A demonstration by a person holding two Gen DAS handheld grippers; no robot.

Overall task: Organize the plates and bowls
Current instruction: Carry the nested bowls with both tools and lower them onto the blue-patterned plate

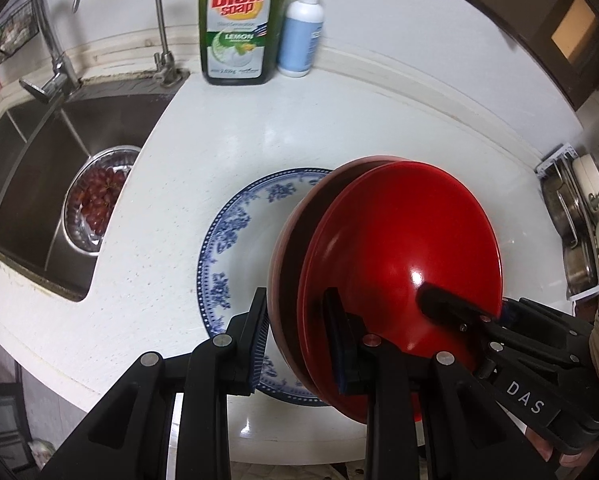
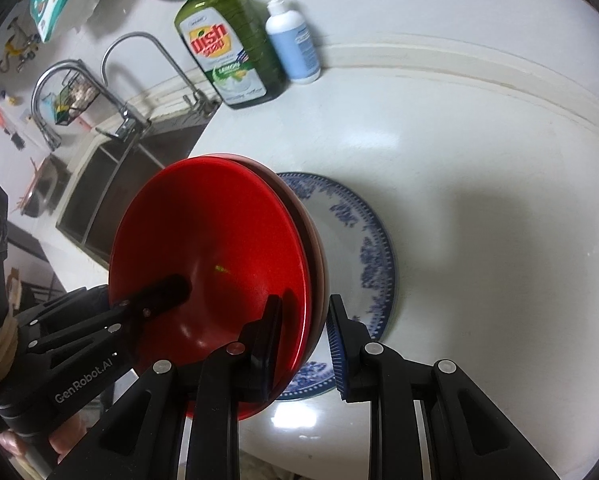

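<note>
A red bowl (image 1: 403, 248) nested in a pinkish bowl (image 1: 285, 240) is held over a blue-and-white patterned plate (image 1: 235, 248) on the white counter. My left gripper (image 1: 295, 340) straddles the rims of both bowls on their left side, one finger inside and one outside. My right gripper (image 2: 305, 344) does the same on the opposite side, where the red bowl (image 2: 219, 264), the pinkish bowl (image 2: 315, 264) and the plate (image 2: 363, 248) also show. The stack is tilted. Each gripper appears in the other's view, with a finger inside the red bowl.
A sink (image 1: 39, 152) with a colander of red grapes (image 1: 99, 196) lies left. A dish soap bottle (image 1: 239, 20) and a white pump bottle (image 1: 303, 28) stand at the back wall. A rack with metal cookware (image 1: 579, 216) stands at the right.
</note>
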